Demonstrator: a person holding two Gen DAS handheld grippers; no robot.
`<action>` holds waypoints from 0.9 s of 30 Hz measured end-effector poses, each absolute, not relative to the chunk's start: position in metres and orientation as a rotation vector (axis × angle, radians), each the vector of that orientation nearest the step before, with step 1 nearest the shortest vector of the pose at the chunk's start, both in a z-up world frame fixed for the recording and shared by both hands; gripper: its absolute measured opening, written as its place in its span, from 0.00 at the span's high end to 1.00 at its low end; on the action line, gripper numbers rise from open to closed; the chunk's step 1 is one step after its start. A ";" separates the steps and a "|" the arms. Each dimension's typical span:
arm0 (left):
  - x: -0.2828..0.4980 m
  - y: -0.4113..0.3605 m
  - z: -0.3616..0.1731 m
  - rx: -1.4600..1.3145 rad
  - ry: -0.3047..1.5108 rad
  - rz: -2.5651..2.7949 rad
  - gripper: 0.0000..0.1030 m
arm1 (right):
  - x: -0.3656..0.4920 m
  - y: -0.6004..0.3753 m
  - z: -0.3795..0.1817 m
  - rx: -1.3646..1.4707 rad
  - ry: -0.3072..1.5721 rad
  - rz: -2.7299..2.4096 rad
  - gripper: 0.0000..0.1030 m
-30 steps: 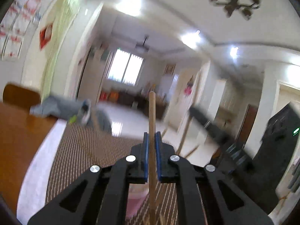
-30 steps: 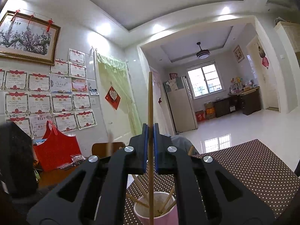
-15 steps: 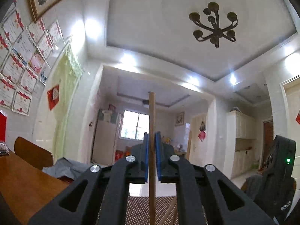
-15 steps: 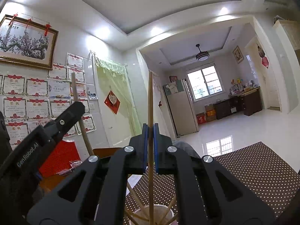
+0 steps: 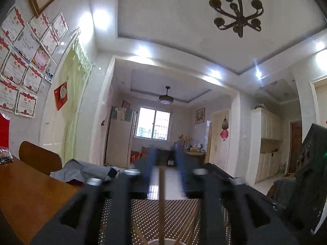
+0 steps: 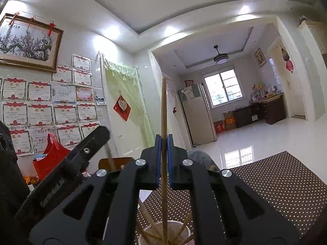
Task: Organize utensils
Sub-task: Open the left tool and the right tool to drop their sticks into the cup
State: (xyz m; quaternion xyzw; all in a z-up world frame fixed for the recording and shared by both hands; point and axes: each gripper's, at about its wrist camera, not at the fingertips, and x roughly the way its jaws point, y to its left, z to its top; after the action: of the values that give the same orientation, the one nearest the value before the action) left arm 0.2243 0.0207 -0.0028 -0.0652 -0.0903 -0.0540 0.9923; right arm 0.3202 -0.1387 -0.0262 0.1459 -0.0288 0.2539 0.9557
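I am opening my left gripper [image 5: 165,169], its jaws just parting off 1 chopstick [image 5: 161,204] dropping into the cup [image 6: 163,233]. My right gripper [image 6: 163,140] is clamping another chopstick [image 6: 164,110] upright over the cup; I should lower it straight before releasing.
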 end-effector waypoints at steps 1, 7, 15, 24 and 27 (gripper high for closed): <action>0.224 0.021 -0.003 -0.131 -0.174 -0.107 0.69 | 0.320 -0.138 -0.027 0.297 -0.055 0.515 0.94; 0.223 0.030 -0.002 -0.139 -0.090 -0.098 0.60 | 0.315 -0.136 -0.026 0.284 -0.031 0.510 0.94; 0.214 0.039 0.001 -0.123 -0.041 -0.067 0.48 | 0.307 -0.133 -0.026 0.254 0.010 0.496 0.93; 0.200 0.056 0.005 -0.137 0.026 -0.047 0.39 | 0.296 -0.139 -0.023 0.237 0.064 0.453 0.53; 0.191 0.060 0.005 -0.139 0.036 -0.046 0.39 | 0.286 -0.144 -0.021 0.238 0.063 0.443 0.53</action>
State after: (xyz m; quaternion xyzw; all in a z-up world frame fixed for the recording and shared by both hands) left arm 0.1908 0.0599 0.0048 -0.0696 0.0180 -0.0232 0.9971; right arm 0.2859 -0.1441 -0.0214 0.1179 0.0309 0.2189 0.9681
